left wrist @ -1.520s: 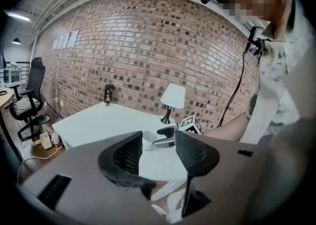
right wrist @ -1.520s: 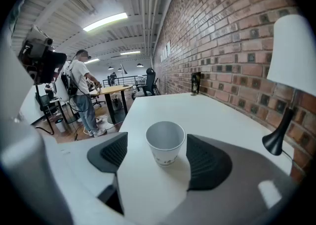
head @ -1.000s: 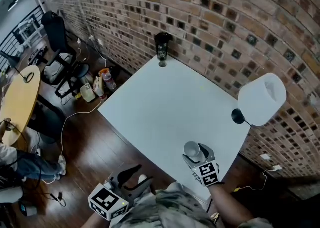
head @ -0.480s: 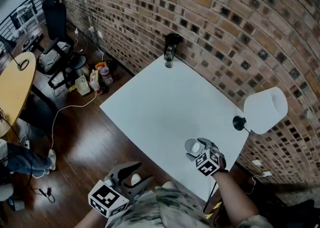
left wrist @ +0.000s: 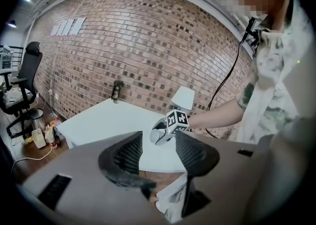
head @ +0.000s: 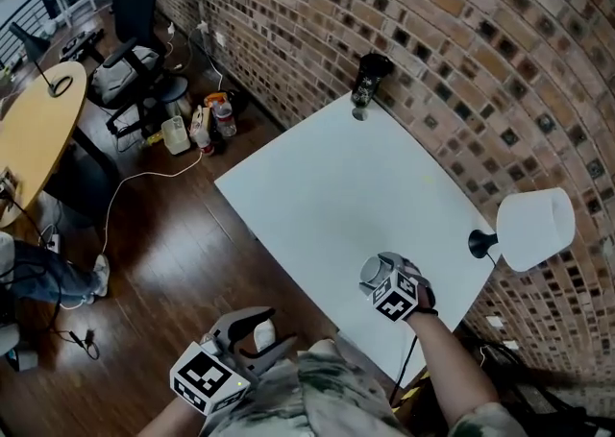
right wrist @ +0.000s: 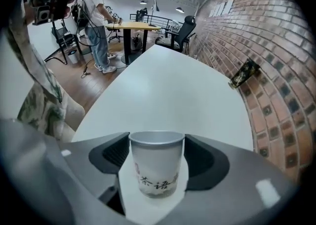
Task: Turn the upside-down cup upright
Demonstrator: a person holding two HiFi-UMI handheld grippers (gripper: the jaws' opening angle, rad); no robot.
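Observation:
A white paper cup with dark printed characters sits between the jaws of my right gripper, which is shut on its sides. Its wide rim points away from the camera, over the white table. In the head view the cup shows just beyond the marker cube, near the table's close right corner. From the left gripper view the cup hangs tilted above the table. My left gripper is open and empty, held low off the table's near edge, and appears in the head view over the wooden floor.
A white-shaded lamp stands at the table's right edge by the brick wall. A dark bottle is at the far corner. A round wooden table, office chairs and a standing person are to the left.
My right gripper has rolled and tipped downward with the cup in it, so the marker cube now covers more of the cup. The head view has shifted. The left gripper stays low and open.

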